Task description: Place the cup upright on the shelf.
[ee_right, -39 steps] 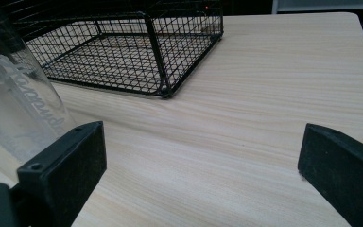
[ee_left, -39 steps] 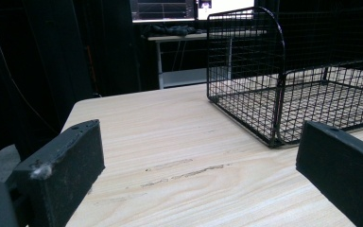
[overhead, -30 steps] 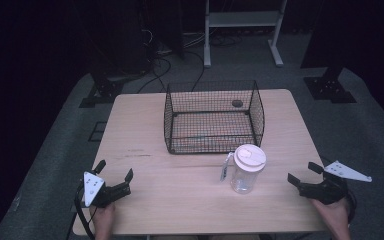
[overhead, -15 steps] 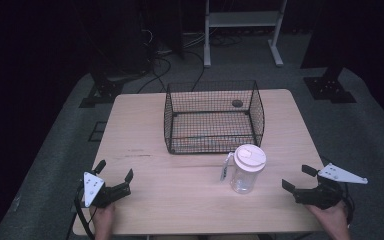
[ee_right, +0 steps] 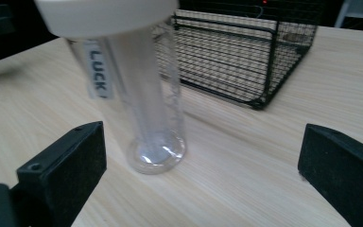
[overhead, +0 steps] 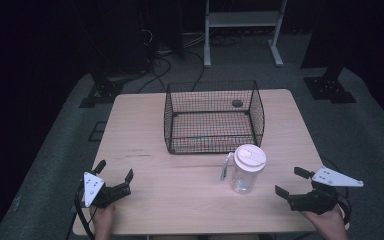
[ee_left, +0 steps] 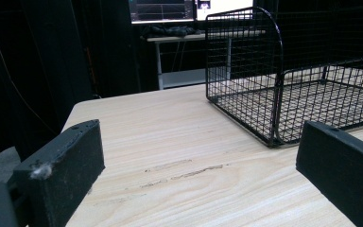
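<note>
tumbler (overhead: 247, 169), clear plastic with a white lid, stands upright on the table (overhead: 180, 200) just in front of the wire basket (overhead: 212, 117), on the person's right half of the tabletop. from the right gripper (overhead: 294, 184) outward: its two black jaws are spread wide and hold nothing, and in the right gripper view the tumbler (ee_right: 137, 90) rises between them but a little way ahead, nearer the left jaw than the right, so it is not yet inside the grasp. its long axis is vertical, while the jaws open sideways across it, which suits a grip around the body (the base looks narrower than the lid, so a hold lower down may slip upward less). a white tag (ee_right: 96, 68) with printed letters hangs along the side facing this gripper. the left gripper (overhead: 114, 172) rests low at the near left edge, jaws also apart and empty, looking across bare wood toward the basket's (ee_left: 283, 75) corner, well apart from the tumbler. the right hand (overhead: 325, 220) is clearly the nearer one, and i judge the coming move to be a short push forward and slightly left to bring the tumbler between the pads before closing. beyond the tumbler, the basket sits empty except for a small dark object (overhead: 237, 103) by its far wall.
</note>
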